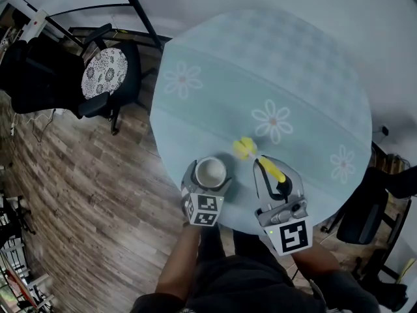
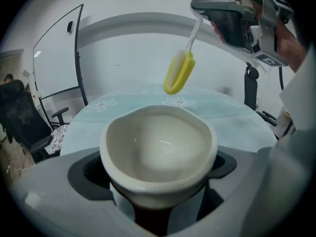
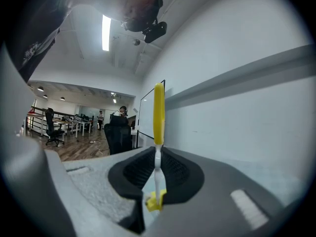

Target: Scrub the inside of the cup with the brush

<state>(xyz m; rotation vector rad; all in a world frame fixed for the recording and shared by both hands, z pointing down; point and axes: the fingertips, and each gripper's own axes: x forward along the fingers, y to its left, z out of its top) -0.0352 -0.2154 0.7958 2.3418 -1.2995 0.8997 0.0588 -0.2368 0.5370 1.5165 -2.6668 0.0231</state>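
Your cup (image 1: 210, 171) sits low in the centre of the head view, over the near edge of the round table (image 1: 293, 64). Its mouth faces up and its white inside is open to view. The fingers of your left gripper (image 1: 208, 181) are closed against the cup's sides, one on each side. The brush (image 1: 250, 151) is just to the upper right of the cup there. In the left gripper view its yellow head (image 2: 179, 72) hangs in the air above and beyond the rim, outside the cup. Your right gripper (image 1: 274, 175) has its fingers pinched together on the brush's thin white handle (image 3: 157, 174). The table's pale cloth carries a daisy print. A black chair (image 1: 104, 74) stands on the wooden floor (image 1: 78, 175) at the upper left.
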